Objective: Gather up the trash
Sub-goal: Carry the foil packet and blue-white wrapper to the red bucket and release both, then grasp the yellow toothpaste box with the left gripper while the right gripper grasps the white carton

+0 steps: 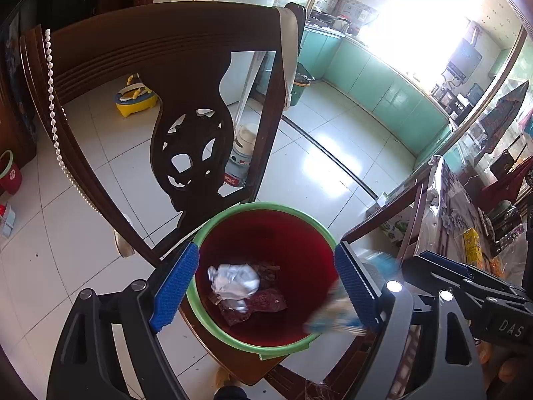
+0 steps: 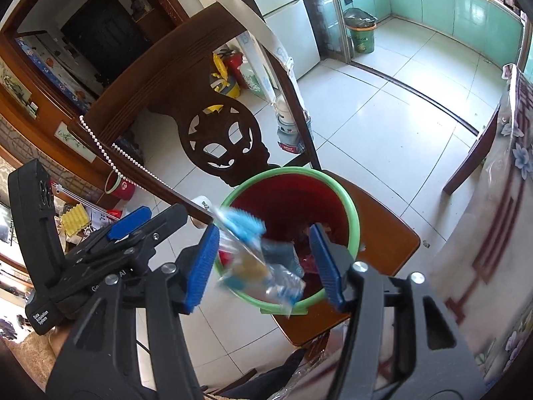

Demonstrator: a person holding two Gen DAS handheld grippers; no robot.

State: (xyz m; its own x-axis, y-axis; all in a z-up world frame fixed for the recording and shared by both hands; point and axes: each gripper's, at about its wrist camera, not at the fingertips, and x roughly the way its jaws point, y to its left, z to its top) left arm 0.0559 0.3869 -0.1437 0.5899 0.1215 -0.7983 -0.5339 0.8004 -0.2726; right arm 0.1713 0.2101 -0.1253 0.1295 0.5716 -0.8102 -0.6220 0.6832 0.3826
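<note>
A red bucket with a green rim point(image 1: 260, 205) point(image 2: 353, 213) stands on the seat of a dark wooden chair point(image 2: 383, 236). Inside it lie a crumpled silvery-white paper point(image 1: 233, 281) and dark red wrappers point(image 1: 266, 301). My left gripper point(image 1: 265, 253) hangs open over the bucket's mouth with nothing between its pads. My right gripper point(image 2: 263, 233) is open over the near rim. A clear plastic wrapper with blue print point(image 2: 256, 260) point(image 1: 336, 313) is blurred in the air between its jaws, touching neither pad.
The carved chair back point(image 1: 166, 50) with a bead string point(image 1: 53, 116) rises just behind the bucket. A table with a flowered cover point(image 2: 493, 233) stands at the right. White tiled floor point(image 1: 333, 153) leads to a green kitchen with a bin point(image 2: 361, 35).
</note>
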